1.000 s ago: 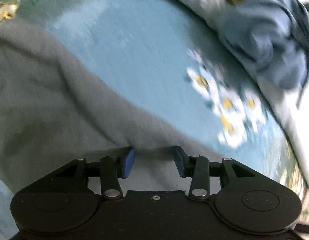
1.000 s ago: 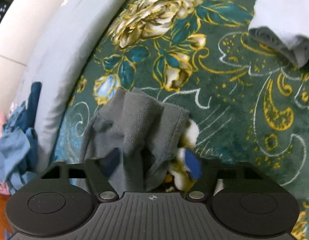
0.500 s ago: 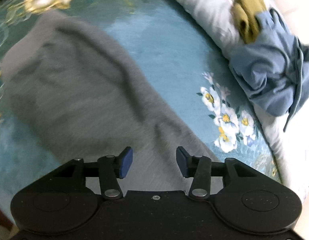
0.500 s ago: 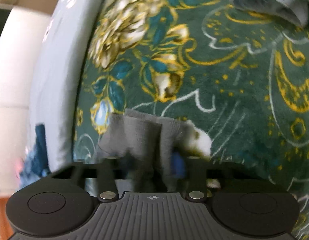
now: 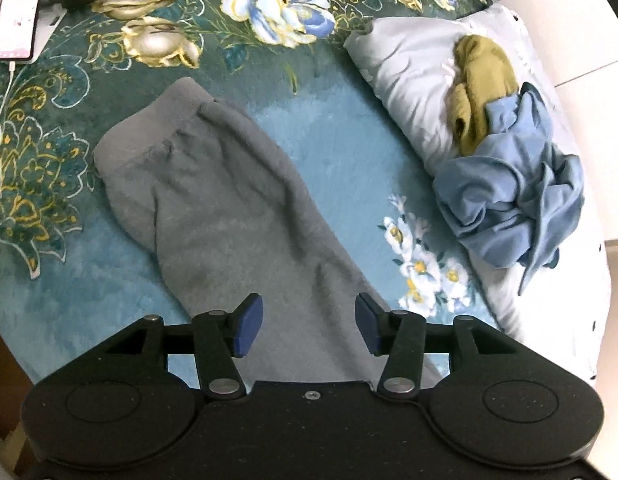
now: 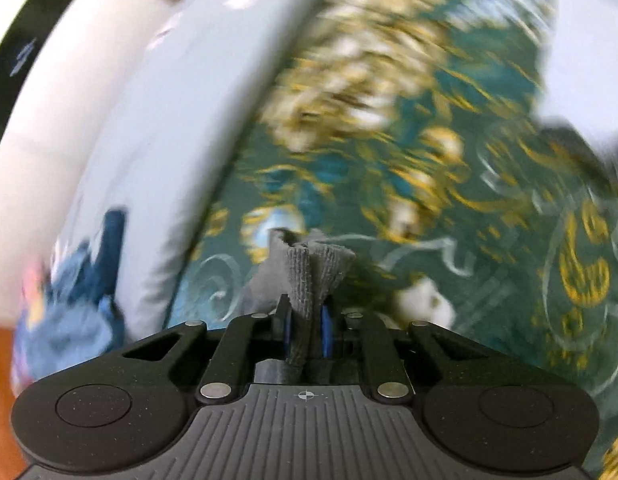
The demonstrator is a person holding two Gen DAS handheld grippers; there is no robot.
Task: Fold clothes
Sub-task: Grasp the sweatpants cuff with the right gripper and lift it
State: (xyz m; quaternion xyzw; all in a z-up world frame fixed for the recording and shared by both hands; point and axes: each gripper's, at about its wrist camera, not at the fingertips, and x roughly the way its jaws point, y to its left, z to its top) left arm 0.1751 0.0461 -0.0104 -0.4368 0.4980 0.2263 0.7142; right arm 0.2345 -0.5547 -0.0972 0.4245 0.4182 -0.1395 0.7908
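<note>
A grey knit garment [image 5: 229,208] lies spread on the floral bedspread [image 5: 329,140], its ribbed hem at the far end. My left gripper [image 5: 309,312] hovers above its near part. Its jaws are opening, and nothing is pinched between the blue pads [image 5: 249,324]. In the blurred right wrist view, my right gripper [image 6: 305,320] is closing. Its pads press on a bunched ribbed edge of the grey garment [image 6: 309,268], which sticks up out of the jaws, lifted off the bedspread [image 6: 469,280].
A pale pillow [image 5: 409,80] at the right carries an olive garment [image 5: 477,80] and a crumpled blue garment [image 5: 509,192]. A phone [image 5: 17,12] with a cable lies at the far left. In the right wrist view, a pale pillow [image 6: 169,120] and blue clothes [image 6: 77,312] sit left.
The left gripper has risen away from the grey garment, so more of it shows, and its jaws stand a little wider. The right gripper has closed on the garment's ribbed edge and lifted it.
</note>
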